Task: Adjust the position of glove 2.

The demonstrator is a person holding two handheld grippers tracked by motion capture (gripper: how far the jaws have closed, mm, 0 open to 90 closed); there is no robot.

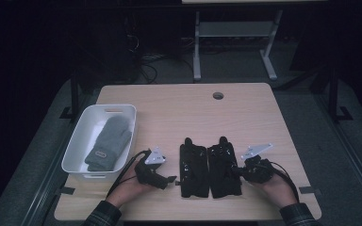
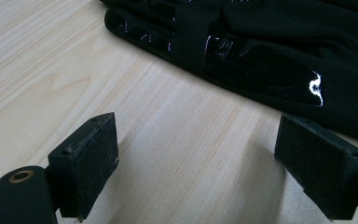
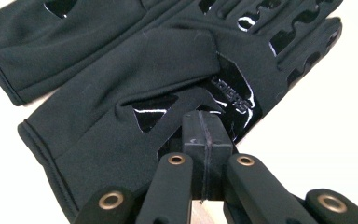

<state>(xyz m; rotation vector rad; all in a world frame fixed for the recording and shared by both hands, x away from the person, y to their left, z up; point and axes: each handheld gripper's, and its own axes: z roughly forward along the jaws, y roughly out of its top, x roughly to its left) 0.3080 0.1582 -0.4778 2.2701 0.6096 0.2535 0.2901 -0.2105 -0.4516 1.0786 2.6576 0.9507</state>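
Two black gloves lie side by side, flat, near the table's front edge: the left glove [image 1: 193,172] and the right glove [image 1: 224,169]. My left gripper [image 1: 172,180] sits just left of the left glove. In the left gripper view the left gripper [image 2: 205,156] is open, with bare wood between its jaws and the glove [image 2: 270,70] just ahead. My right gripper [image 1: 236,172] is at the right glove's right edge. In the right gripper view it [image 3: 204,126] is shut, pads flush together, with its tip over the glossy palm of the near glove [image 3: 121,116]. I cannot tell whether it touches the fabric.
A white bin [image 1: 71,155] stands at the table's left with a grey mitten [image 1: 109,141] inside. A round cable hole [image 1: 218,95] is near the far edge. The wooden table [image 1: 179,113] is bare behind the gloves. A desk frame [image 1: 235,29] stands on the floor beyond.
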